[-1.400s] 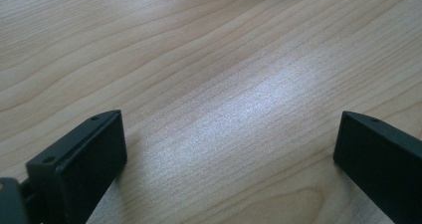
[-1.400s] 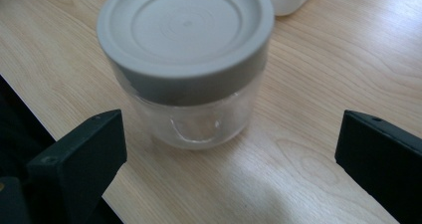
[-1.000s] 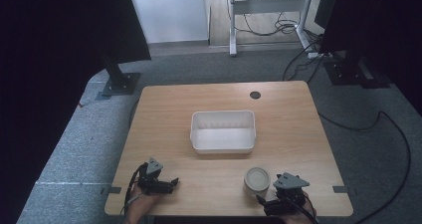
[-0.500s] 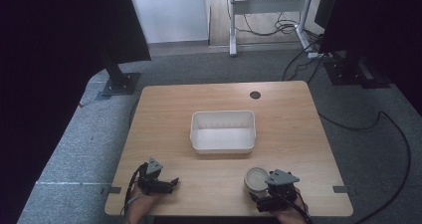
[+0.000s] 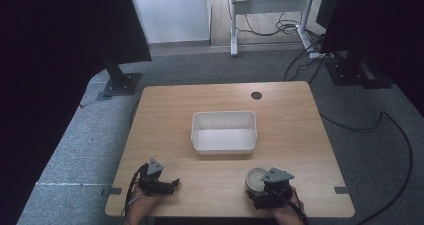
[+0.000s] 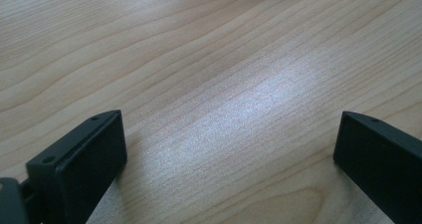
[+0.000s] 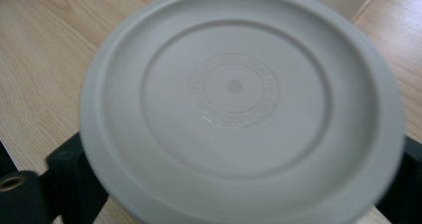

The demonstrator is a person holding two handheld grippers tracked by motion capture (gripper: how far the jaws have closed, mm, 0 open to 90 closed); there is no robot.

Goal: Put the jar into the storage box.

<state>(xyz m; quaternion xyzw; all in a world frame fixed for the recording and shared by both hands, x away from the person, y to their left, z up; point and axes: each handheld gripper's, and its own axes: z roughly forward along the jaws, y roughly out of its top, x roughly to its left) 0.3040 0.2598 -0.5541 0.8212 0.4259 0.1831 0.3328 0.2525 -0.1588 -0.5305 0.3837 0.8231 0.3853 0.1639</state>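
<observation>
Bench (image 5: 290, 115): light wood; carries everything here.
Bin (image 5: 224, 144): white, rectangular, open-topped, mid-bench, nothing visible inside.
Round container (image 7: 239, 99): grey-white, lid with a ring of embossed lettering; stands at the near right edge of the bench, well short of the bin.
Right gripper (image 5: 269, 194): right at the container, fingers (image 7: 74, 176) spread on either side of it; contact cannot be confirmed.
Left gripper (image 5: 159, 184): low over bare wood at near left, fingers (image 6: 84, 159) wide apart, holding nothing.
Risk: smooth round wall may slip or twist if squeezed off-centre; container sits near the edge, so a nudge could push it off.
</observation>
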